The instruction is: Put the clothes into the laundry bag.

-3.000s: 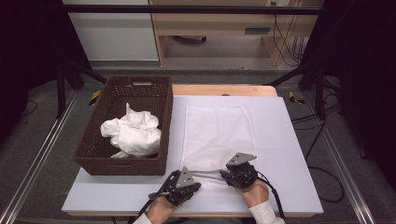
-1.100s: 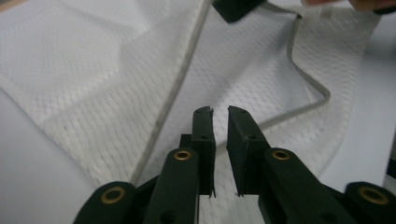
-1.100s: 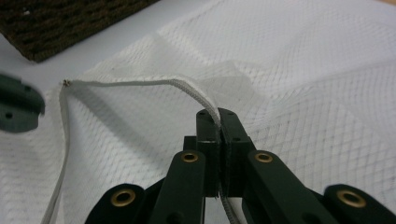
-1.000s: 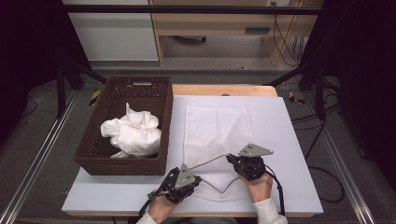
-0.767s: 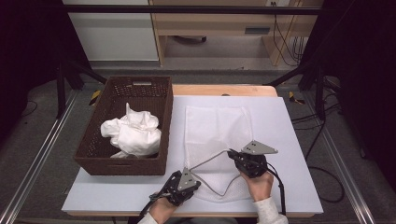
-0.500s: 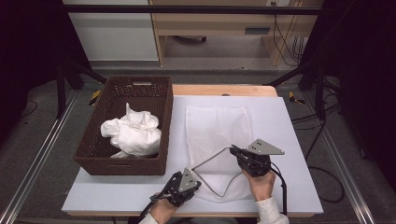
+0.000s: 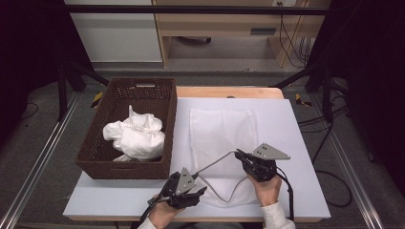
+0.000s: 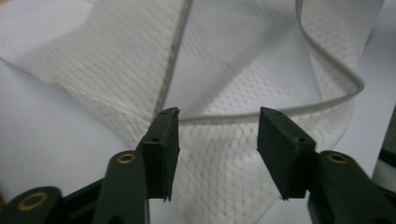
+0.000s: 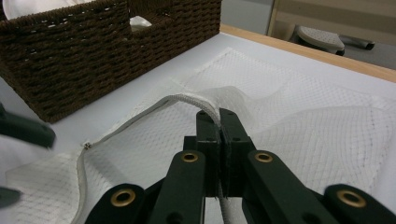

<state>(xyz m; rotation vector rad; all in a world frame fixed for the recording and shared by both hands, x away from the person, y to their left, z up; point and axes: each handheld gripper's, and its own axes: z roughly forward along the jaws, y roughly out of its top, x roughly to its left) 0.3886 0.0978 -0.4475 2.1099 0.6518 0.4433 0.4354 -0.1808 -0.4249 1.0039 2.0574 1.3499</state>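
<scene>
Both grippers low — right (image 7: 241, 156) clamps mesh bag (image 7: 223, 129) rim, left (image 7: 199, 192) jaws just opened.

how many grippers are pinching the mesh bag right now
1. The right gripper is clamped on the mesh bag at its raised rim; the left gripper stands open by the near corner, its jaws having just opened.

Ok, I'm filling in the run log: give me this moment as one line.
left gripper: jaws just opened, off mesh bag | right gripper: shut on bag's edge, lifted | basket: holds white cloth
</scene>
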